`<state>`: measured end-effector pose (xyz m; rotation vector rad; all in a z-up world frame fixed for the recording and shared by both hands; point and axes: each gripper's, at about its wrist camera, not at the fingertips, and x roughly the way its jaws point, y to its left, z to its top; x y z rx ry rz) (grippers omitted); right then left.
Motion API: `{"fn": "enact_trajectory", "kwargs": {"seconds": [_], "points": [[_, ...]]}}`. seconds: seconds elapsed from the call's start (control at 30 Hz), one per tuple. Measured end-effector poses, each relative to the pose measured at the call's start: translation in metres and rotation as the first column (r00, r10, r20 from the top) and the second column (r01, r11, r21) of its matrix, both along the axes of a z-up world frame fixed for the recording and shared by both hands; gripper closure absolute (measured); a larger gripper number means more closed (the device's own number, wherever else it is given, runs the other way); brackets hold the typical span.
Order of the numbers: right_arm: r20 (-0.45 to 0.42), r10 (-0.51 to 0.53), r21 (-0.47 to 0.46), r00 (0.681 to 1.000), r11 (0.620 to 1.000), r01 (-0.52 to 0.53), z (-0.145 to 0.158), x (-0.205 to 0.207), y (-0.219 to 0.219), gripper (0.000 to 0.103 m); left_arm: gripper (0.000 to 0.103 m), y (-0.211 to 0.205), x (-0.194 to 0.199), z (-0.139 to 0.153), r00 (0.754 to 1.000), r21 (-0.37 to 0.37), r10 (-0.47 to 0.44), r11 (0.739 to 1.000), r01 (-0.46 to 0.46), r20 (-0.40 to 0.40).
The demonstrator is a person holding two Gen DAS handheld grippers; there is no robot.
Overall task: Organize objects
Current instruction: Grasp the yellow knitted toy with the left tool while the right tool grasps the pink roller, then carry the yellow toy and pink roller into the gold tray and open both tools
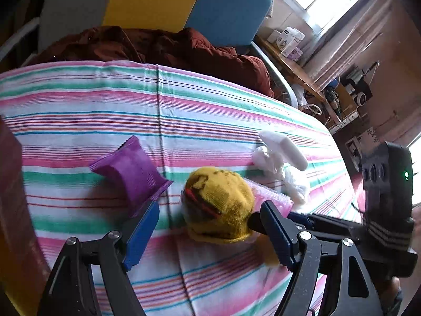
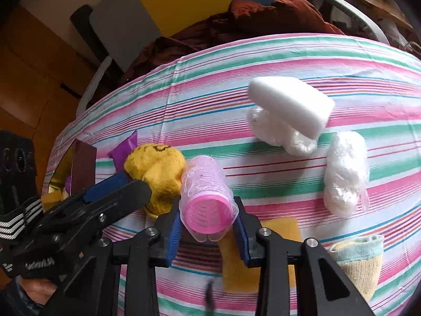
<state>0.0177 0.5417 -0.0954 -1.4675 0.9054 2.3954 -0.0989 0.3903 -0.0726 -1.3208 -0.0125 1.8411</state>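
The right gripper (image 2: pixel 208 226) clamps the pink plastic hair roller (image 2: pixel 206 200) while the left gripper (image 1: pixel 210 226), jaws wide, straddles the balled yellow knitted sock (image 1: pixel 218 205) — closing comes next.

Landmark: rolled sock (image 2: pixel 155 176), on striped sheet (image 2: pixel 289 60).

- Foil packet (image 1: pixel 131 171): left of rolled sock, just beside it, on sheet.
- Hair roller (image 2: pixel 205 197): right of rolled sock, touching it, between right gripper (image 2: pixel 209 233) fingers.
- Left gripper (image 1: pixel 208 234): straddles rolled sock, one finger each side.
- Foam block (image 2: pixel 289 102): behind and right of rolled sock, atop plastic bundle (image 2: pixel 273 129).
- Second plastic bundle (image 2: pixel 344 173): farther right, apart.
- Flat sponge cloth (image 2: pixel 279 227): right of rolled sock, nearer camera, under right gripper.
- Second sock (image 2: pixel 360 260): far right, nearest camera.
- Crumpled blanket (image 1: pixel 163 44): behind rolled sock, beyond sheet edge.
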Motion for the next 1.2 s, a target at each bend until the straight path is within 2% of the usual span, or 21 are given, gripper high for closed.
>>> {"fn": "enact_trajectory", "kwargs": {"seconds": [0.2, 0.33, 0.37, 0.43, 0.47, 0.5, 0.6, 0.7, 0.8, 0.97, 1.1, 1.2], "points": [[0.007, 0.016, 0.034, 1.0, 0.999, -0.016, 0.0, -0.003, -0.003, 0.069, 0.023, 0.003, -0.012, -0.012, 0.994, 0.023, 0.027, 0.999, -0.029, 0.103], [0.009, 0.018, 0.04, 1.0, 0.999, -0.018, 0.0, -0.003, -0.004, 0.069, 0.026, 0.008, -0.013, -0.015, 0.992, 0.047, 0.015, 0.999, -0.021, 0.126], [0.012, 0.019, 0.041, 1.0, 0.999, -0.02, -0.001, -0.004, -0.005, 0.069, 0.029, 0.01, -0.013, -0.017, 0.991, 0.046, 0.008, 0.999, -0.014, 0.13], [0.014, 0.016, 0.052, 1.0, 0.998, -0.016, 0.0, -0.004, -0.005, 0.07, 0.052, 0.015, -0.012, -0.022, 0.989, 0.04, -0.009, 0.999, 0.003, 0.147], [0.009, 0.012, 0.053, 1.0, 0.999, -0.013, 0.0, -0.004, -0.004, 0.07, 0.054, 0.016, -0.012, -0.023, 0.989, 0.054, -0.017, 0.998, 0.009, 0.147], [0.003, 0.004, 0.056, 1.0, 0.998, -0.004, 0.001, -0.003, -0.003, 0.07, 0.065, 0.015, -0.012, -0.021, 0.991, 0.06, -0.018, 0.998, 0.01, 0.136], [-0.009, -0.016, 0.063, 1.0, 0.998, 0.017, 0.004, 0.001, 0.001, 0.071, 0.071, 0.006, -0.008, -0.015, 0.994, 0.068, -0.013, 0.998, 0.006, 0.105], [-0.006, -0.042, 0.066, 0.999, 0.997, 0.042, 0.003, 0.003, 0.006, 0.071, 0.071, -0.005, -0.004, -0.009, 0.998, 0.066, -0.006, 0.998, 0.002, 0.058], [-0.027, -0.04, 0.065, 0.999, 0.997, 0.041, 0.005, 0.004, 0.005, 0.071, 0.071, -0.019, 0.001, -0.004, 0.999, 0.061, -0.008, 0.998, 0.005, 0.053], [-0.247, -0.002, -0.043, 0.969, 0.999, -0.009, 0.031, 0.011, 0.001, 0.071, 0.071, -0.042, 0.021, 0.014, 0.999, 0.058, -0.025, 0.998, 0.026, -0.024], [-0.259, -0.008, -0.066, 0.966, 0.998, -0.009, 0.031, 0.014, 0.004, 0.071, 0.071, -0.064, 0.032, 0.027, 0.998, 0.064, -0.012, 0.998, 0.016, -0.062], [-0.238, 0.009, -0.038, 0.971, 0.999, -0.019, 0.03, 0.011, -0.003, 0.071, 0.07, -0.081, 0.039, 0.037, 0.996, 0.059, 0.002, 0.998, 0.004, -0.093]]}}
